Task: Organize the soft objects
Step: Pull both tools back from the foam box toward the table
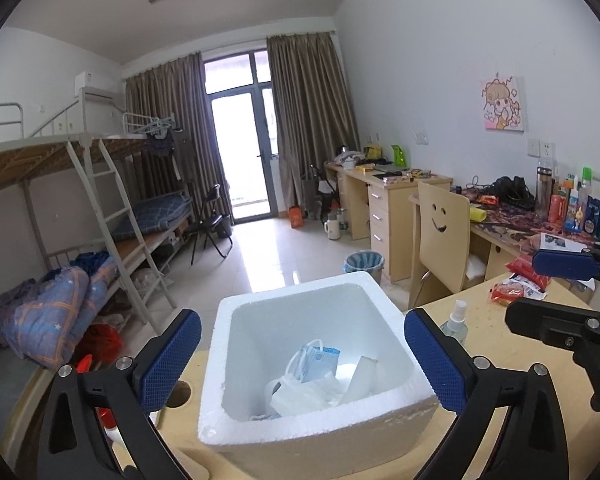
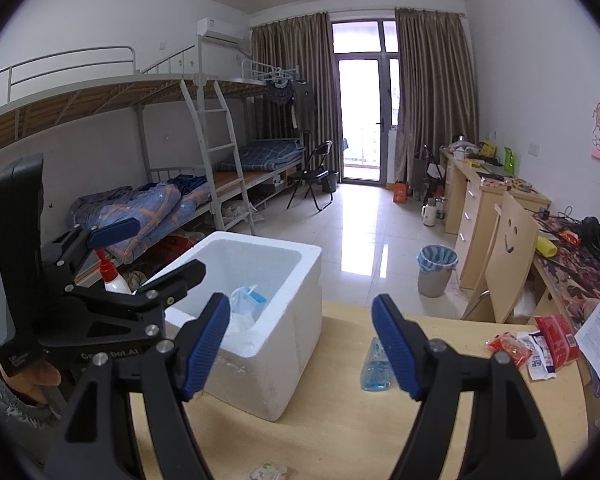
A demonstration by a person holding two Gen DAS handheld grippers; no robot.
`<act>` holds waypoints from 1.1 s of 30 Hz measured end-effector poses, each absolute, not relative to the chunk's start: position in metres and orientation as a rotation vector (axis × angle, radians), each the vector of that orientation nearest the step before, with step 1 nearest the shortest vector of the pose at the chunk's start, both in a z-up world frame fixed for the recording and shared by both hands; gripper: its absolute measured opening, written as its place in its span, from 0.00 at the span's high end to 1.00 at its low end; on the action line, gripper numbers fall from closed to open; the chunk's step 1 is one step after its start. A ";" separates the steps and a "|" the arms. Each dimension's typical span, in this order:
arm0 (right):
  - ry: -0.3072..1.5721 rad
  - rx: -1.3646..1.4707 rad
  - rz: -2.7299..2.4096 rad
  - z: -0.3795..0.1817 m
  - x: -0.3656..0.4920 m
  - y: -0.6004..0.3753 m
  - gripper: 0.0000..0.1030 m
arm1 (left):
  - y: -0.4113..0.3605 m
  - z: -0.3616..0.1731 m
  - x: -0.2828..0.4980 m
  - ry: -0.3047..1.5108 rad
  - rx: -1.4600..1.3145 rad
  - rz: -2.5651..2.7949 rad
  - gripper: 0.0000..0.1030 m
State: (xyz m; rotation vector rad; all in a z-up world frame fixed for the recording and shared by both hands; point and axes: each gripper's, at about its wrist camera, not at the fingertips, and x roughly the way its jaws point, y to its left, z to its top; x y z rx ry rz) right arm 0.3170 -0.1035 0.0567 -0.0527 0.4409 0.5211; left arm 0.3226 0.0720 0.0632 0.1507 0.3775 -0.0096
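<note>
Left wrist view: a drop into the foam box [image 1: 312, 360] looks finished, and the next soft item is to be fetched.
Left gripper [image 1: 302, 362] hangs over the box, its ridged blue fingers [image 1: 168, 360] spread wide and empty; crumpled face masks [image 1: 314, 364] and thin white wrapping lie on the box floor. Right gripper [image 2: 300, 346] is part open, nothing between its fingers, above the pale wood counter [image 2: 340, 420]. Next move, I judge: reach right to the crinkly red snack packets [image 2: 540, 344], light and slippery, skipping the hard clear spray bottle [image 2: 374, 368].
</note>
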 end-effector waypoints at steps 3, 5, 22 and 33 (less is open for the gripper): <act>0.433 -0.053 0.520 0.059 0.311 -0.106 0.25 | 0.073 0.065 0.318 0.381 0.145 -0.003 0.01; 0.425 -0.055 0.518 0.062 0.306 -0.107 0.25 | 0.071 0.065 0.311 0.381 0.146 -0.005 0.01; 0.363 -0.058 0.509 0.082 0.249 -0.125 0.19 | 0.059 0.089 0.245 0.315 0.128 -0.039 0.01; 0.307 -0.061 0.471 0.089 0.207 -0.135 0.00 | 0.054 0.102 0.199 0.266 0.121 -0.032 0.01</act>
